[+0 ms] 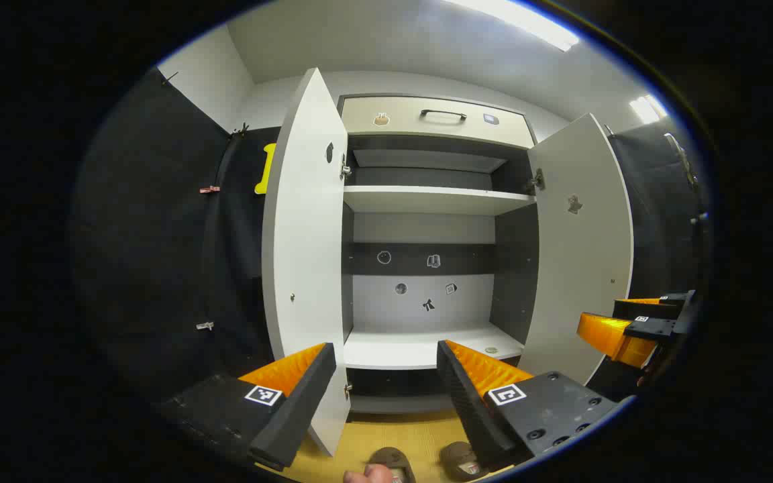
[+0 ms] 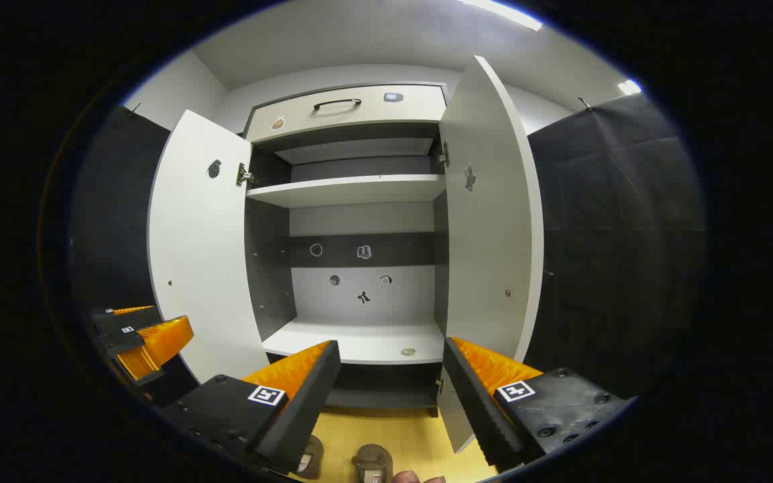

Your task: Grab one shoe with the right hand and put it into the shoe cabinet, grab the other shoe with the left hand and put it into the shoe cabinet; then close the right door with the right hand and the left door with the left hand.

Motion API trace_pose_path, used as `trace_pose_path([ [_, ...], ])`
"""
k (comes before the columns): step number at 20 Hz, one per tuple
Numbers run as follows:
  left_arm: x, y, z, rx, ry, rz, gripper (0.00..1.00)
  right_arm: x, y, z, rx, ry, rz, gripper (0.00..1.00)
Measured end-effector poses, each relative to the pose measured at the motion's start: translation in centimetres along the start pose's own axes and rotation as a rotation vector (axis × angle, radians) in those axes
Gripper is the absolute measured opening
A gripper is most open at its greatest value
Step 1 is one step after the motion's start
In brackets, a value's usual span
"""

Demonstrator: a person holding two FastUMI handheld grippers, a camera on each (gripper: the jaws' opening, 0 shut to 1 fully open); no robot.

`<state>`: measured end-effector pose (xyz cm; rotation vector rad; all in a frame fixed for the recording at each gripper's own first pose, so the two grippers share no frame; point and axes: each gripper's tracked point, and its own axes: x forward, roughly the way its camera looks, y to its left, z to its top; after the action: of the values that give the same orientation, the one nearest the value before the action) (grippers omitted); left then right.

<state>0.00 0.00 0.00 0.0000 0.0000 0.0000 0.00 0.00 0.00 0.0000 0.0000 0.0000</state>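
Stickers dot the shoe cabinet (image 1: 427, 201) back wall, too small to read. Both doors hang wide open. Left gripper (image 1: 386, 382) and right gripper (image 2: 390, 379) both gape, holding nothing. Two shoes (image 1: 393, 463) sit on the yellow floor (image 1: 400, 433), bottom centre, below the bare lower shelf (image 2: 359, 343).

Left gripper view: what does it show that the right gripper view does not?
Left gripper view: the right gripper at its right edge, open, and a red clip on the black cloth. Right gripper view: the left gripper at its left edge, open. Both: the shoe cabinet with both doors open and two shoes on the floor before it.
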Motion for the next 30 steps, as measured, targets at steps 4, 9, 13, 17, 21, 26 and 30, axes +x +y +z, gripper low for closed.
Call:
trace_pose_path([
  [4,-0.1,0.0,0.0,0.008,0.002,-0.003,0.95,0.0,0.0,0.1,-0.005,-0.007,-0.006,0.98],
  [9,-0.2,0.1,0.0,0.009,-0.001,-0.003,0.95,-0.1,0.3,0.4,-0.012,-0.016,0.001,0.98],
  [13,-0.3,-0.1,-0.1,0.011,0.006,-0.007,0.95,0.0,0.4,0.2,-0.014,-0.009,-0.001,0.98],
  [17,-0.3,-0.1,0.0,0.004,0.000,-0.009,0.95,0.2,0.5,0.1,-0.015,-0.004,0.002,0.98],
  [21,-0.5,0.1,0.1,0.004,-0.004,-0.012,0.95,0.3,1.2,-0.7,-0.019,0.016,0.017,0.98],
  [26,-0.9,1.3,-0.6,0.027,-0.013,-0.020,0.95,-0.4,2.6,-6.5,-0.042,0.146,0.050,0.98],
  [30,-1.3,2.3,-2.4,0.029,0.004,-0.045,0.95,-2.0,4.1,-15.2,-0.036,0.316,0.081,0.99],
])
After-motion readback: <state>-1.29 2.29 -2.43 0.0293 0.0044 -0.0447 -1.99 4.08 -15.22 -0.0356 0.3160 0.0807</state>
